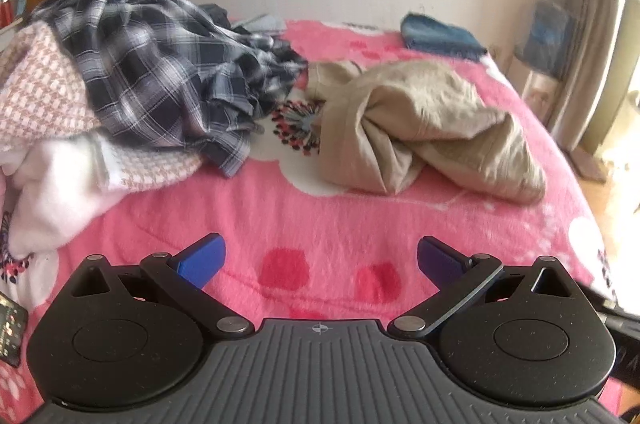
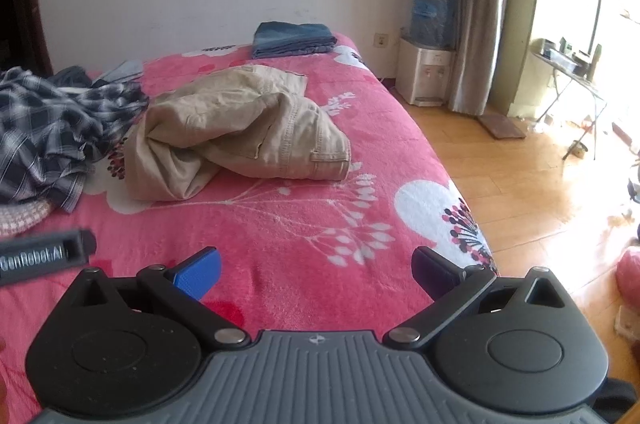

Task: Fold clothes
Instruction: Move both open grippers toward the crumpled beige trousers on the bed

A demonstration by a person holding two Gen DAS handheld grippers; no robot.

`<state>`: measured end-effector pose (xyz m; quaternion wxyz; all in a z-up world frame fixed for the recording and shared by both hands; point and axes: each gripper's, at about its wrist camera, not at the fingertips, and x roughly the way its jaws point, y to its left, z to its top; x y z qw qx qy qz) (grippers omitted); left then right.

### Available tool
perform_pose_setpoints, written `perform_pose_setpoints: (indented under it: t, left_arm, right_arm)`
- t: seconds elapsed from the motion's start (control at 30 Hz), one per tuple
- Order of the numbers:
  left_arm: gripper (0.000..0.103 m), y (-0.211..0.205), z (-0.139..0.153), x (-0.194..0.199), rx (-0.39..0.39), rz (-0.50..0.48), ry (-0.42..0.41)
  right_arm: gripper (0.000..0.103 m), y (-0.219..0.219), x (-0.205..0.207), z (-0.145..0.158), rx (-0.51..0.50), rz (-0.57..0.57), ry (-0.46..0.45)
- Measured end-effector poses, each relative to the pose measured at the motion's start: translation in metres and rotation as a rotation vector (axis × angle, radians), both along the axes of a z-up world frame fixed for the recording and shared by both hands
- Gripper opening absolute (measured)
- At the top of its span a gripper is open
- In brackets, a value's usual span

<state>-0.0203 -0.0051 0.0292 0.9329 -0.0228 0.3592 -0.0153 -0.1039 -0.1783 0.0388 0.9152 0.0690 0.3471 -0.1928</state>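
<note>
Left wrist view: we hold left gripper [image 1: 321, 260] and right gripper [image 2: 316, 270] spread, empty; crumpled khaki trousers [image 1: 420, 128] unfolded, next needs grasping their waistband

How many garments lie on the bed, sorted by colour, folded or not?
Plaid, crumpled: 1, the shirt
Pink houndstooth, crumpled: 1, the knit
Khaki, crumpled: 1, the trousers
Blue, folded: 1, the jeans
Dark or pale blue pieces behind the shirt: too hidden to count
Total countable: 4
</note>
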Motion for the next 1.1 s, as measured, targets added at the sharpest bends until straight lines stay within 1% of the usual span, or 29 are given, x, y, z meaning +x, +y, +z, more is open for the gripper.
perform_pose_setpoints:
  t: [0.1,0.2,0.33,0.43,0.5,0.7,0.9,1.1]
  left_arm:
    - [0.103,0.003,-0.002,0.003,-0.008,0.041,0.015]
    - [0.103,0.008,-0.005,0.004,-0.021,0.057,0.028]
    - [0.103,0.004,-0.010,0.004,0.003,0.040,0.028]
    - [0.103,-0.002,-0.014,0.005,0.054,0.015,0.029]
    - [0.103,-0.004,-0.015,0.006,0.073,0.005,0.028]
    - [0.103,0.001,-0.016,0.005,0.053,0.019,0.030]
    - [0.103,0.000,-0.018,0.006,0.082,0.015,0.022]
    - [0.103,-0.001,-0.018,0.004,0.090,0.011,0.023]
  right_arm:
    - [0.103,-0.001,0.002,-0.001,0.006,0.006,0.010]
    - [0.103,-0.001,0.007,-0.004,0.009,0.011,0.032]
    - [0.103,0.000,0.014,-0.008,-0.001,0.026,0.077]
    - [0.103,0.000,0.017,-0.007,-0.001,0.023,0.085]
    - [0.103,-0.001,0.019,-0.005,0.004,0.015,0.084]
    - [0.103,-0.002,0.026,-0.004,0.023,0.019,0.092]
    - [0.103,-0.001,0.028,-0.006,0.034,0.015,0.104]
    - [0.103,0.000,0.027,-0.005,0.041,0.010,0.106]
